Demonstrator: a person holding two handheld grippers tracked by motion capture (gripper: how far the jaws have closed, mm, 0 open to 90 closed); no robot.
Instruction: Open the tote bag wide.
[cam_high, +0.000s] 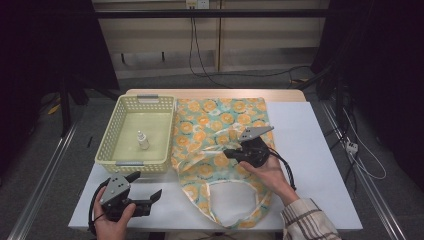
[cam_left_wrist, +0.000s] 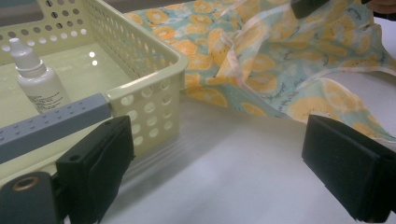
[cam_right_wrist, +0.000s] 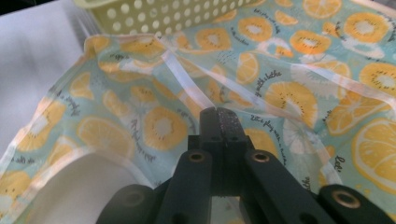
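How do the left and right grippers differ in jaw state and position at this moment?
The left gripper has its jaws spread wide apart; the right gripper has its jaws pressed together. The left gripper sits over bare white table near the basket, touching nothing; the right gripper is over the orange-print bag, though whether it pinches fabric is unclear. Both are black, hand-held, with a grey plate on top.

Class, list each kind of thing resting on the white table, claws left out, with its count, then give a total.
Perforated yellow basket: 1
Small white dropper bottle, standing in the basket: 1
Orange-slice print cloth: 1
Total: 3
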